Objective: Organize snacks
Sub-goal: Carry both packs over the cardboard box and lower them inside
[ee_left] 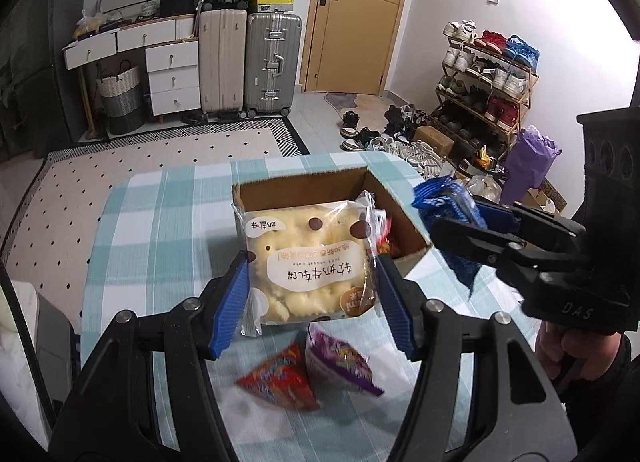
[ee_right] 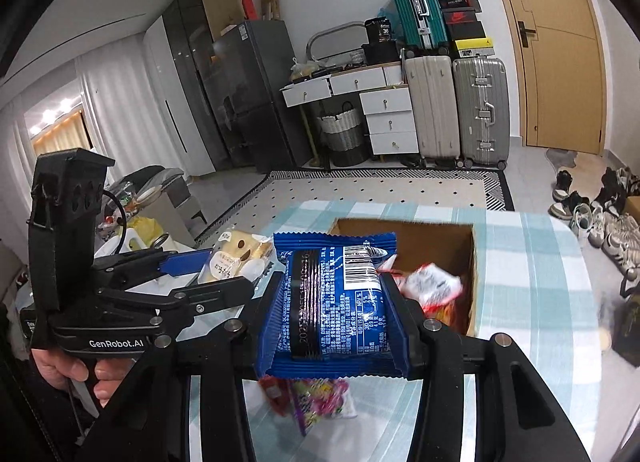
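Note:
My left gripper [ee_left: 310,298] is shut on a yellow cake packet [ee_left: 308,266] and holds it above the table, just in front of the open cardboard box [ee_left: 304,185]. My right gripper [ee_right: 334,302] is shut on a blue snack packet [ee_right: 334,294], held near the box's [ee_right: 474,262] front left edge. The right gripper [ee_left: 460,234] with its blue packet [ee_left: 448,201] also shows at the right of the left wrist view. The box holds red and white snack packets [ee_right: 432,286]. A red packet [ee_left: 280,378] and a purple packet [ee_left: 340,358] lie on the table below the left gripper.
The table has a blue and white checked cloth [ee_left: 160,229]. The left gripper [ee_right: 224,278] shows in the right wrist view, left of the blue packet. Beyond the table are a rug, suitcases [ee_left: 244,61], a drawer unit, a door and a shoe rack [ee_left: 488,81].

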### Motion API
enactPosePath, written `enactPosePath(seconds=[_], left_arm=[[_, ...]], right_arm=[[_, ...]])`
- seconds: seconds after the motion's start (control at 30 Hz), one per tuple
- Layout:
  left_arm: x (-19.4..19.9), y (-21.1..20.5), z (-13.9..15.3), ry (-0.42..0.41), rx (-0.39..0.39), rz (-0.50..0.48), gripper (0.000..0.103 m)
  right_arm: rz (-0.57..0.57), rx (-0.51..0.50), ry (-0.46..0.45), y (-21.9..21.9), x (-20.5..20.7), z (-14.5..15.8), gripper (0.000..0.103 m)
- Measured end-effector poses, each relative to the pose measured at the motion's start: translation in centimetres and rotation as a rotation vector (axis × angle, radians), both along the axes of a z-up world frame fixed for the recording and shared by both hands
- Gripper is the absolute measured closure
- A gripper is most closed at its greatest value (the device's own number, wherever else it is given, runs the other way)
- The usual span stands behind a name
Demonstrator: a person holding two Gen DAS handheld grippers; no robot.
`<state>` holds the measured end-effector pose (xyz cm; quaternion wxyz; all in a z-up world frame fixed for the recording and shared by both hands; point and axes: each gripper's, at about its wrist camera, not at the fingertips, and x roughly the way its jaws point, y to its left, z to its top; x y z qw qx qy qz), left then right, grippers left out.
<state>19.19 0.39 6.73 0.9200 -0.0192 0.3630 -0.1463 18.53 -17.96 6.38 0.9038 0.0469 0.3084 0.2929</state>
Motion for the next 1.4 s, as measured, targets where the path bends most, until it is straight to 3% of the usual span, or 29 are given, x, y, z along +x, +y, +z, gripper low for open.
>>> enactPosePath(seconds=[0.27, 0.47, 0.7, 1.07, 1.17, 1.33, 1.4], left_arm=[[4.1, -0.4, 1.8, -0.027, 0.022, 0.012, 0.044], [7.6, -0.9, 1.4, -0.009, 0.03, 0.006, 0.044], [11.7, -2.0, -1.6, 0.051, 0.035, -0.001, 0.044], [14.8, -2.0, -5.8, 0.129, 0.043, 0.016, 0.044], [15.3, -1.8, -6.4, 0.134, 0.014, 0.004, 0.043], [15.5, -1.4, -7.0, 0.126, -0.018, -0.02, 0.034], [15.3, -1.0, -6.8, 0.116, -0.023, -0.006, 0.026]], right_arm=[[-0.028, -0.003, 0.04, 0.1, 4.6, 0.3, 0.057], [-0.055, 0.014, 0.068, -0.3, 8.0, 0.0, 0.057], [-0.063, 0.0, 0.096, -0.2, 10.9, -1.6, 0.057], [-0.059, -0.042, 0.155, 0.5, 13.7, -6.0, 0.057], [-0.069, -0.05, 0.172, 0.5, 14.5, -7.2, 0.056], [-0.078, -0.062, 0.19, 0.4, 15.0, -8.1, 0.042], [-0.092, -0.067, 0.188, 0.0, 15.0, -8.3, 0.031]])
